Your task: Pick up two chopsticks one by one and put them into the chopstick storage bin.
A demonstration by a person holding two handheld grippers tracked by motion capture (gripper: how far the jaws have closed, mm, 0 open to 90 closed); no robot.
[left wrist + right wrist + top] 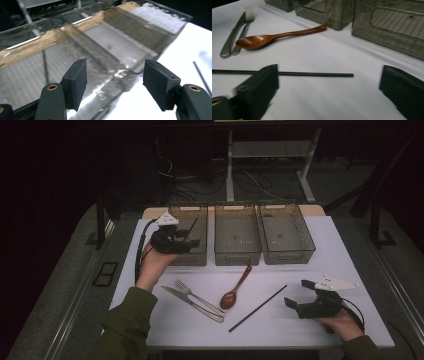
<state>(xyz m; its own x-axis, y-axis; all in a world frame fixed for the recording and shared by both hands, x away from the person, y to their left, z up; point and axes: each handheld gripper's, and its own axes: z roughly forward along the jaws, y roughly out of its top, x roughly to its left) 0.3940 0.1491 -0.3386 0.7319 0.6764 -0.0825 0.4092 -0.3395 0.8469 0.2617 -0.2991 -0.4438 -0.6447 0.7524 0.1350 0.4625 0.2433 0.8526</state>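
Thin black chopstick (pixel 258 308) flat on white table, slanted, just beside brown wooden spoon (pixel 235 290).

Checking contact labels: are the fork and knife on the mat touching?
Touching. In the right gripper view the fork lies against the knife along their handles, with no white mat showing between them there; the high view shows them meeting at the handle ends too.

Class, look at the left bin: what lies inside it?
Inside the left bin a thin black stick leans on the mesh floor. The left claw covers the near part, so anything there is hidden.
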